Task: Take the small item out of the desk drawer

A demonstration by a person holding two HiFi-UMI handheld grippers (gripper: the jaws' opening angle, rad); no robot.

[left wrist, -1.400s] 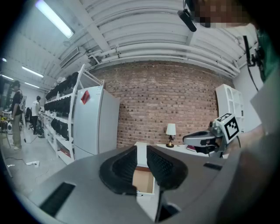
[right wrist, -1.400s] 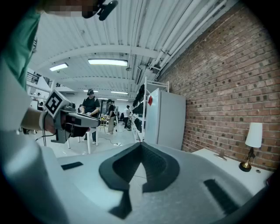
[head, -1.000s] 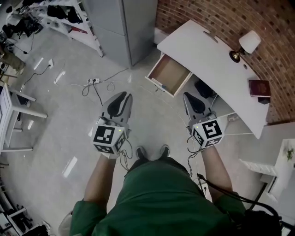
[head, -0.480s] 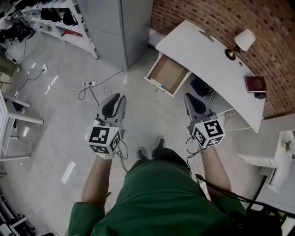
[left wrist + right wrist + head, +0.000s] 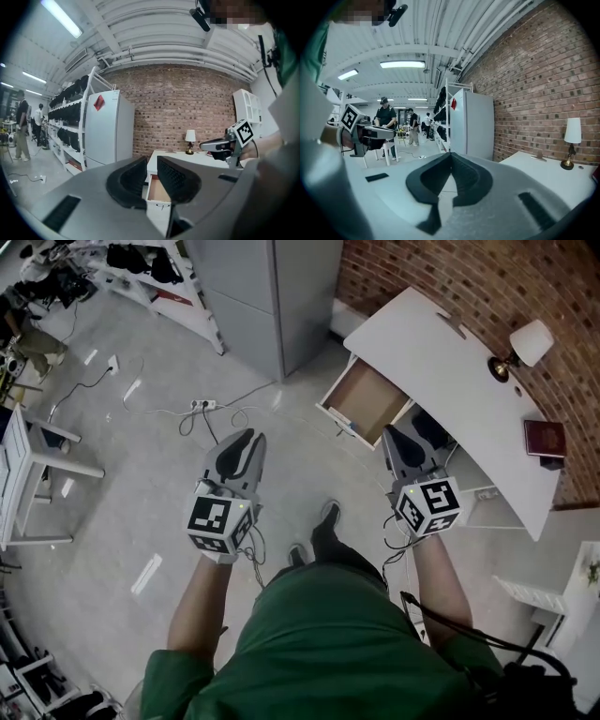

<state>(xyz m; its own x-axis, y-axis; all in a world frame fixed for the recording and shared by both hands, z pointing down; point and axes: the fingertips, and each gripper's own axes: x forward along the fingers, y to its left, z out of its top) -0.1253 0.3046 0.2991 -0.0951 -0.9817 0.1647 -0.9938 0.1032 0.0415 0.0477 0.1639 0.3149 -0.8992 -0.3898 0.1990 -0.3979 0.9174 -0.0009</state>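
Head view shows the approach step, as I judge it. The person stands on the floor short of the white worktop [image 5: 441, 362], with both tools held out in front and neither touching anything. The drawer [image 5: 367, 397] already hangs open under the worktop's near end, at about 2 o'clock from the left tongs [image 5: 246, 437] and 11 o'clock from the right tongs [image 5: 394, 434], just beyond the latter's tips.

In the left gripper view the left tongs [image 5: 151, 161] stand slightly apart with nothing between them. The open drawer [image 5: 158, 191] is framed far off through the gap. In the right gripper view the right tongs [image 5: 451, 157] have their tips together and hold nothing.

The small item should be inside the drawer, but I cannot make it out. From above the drawer shows only a plain brown bottom, and a small speck at its front edge may be just the handle. So nothing can be said yet of its shape or colour.

The next move likely calls for closing in and tipping one pair of tongs down over the drawer – opened wide enough for a small thing – once the item is found.
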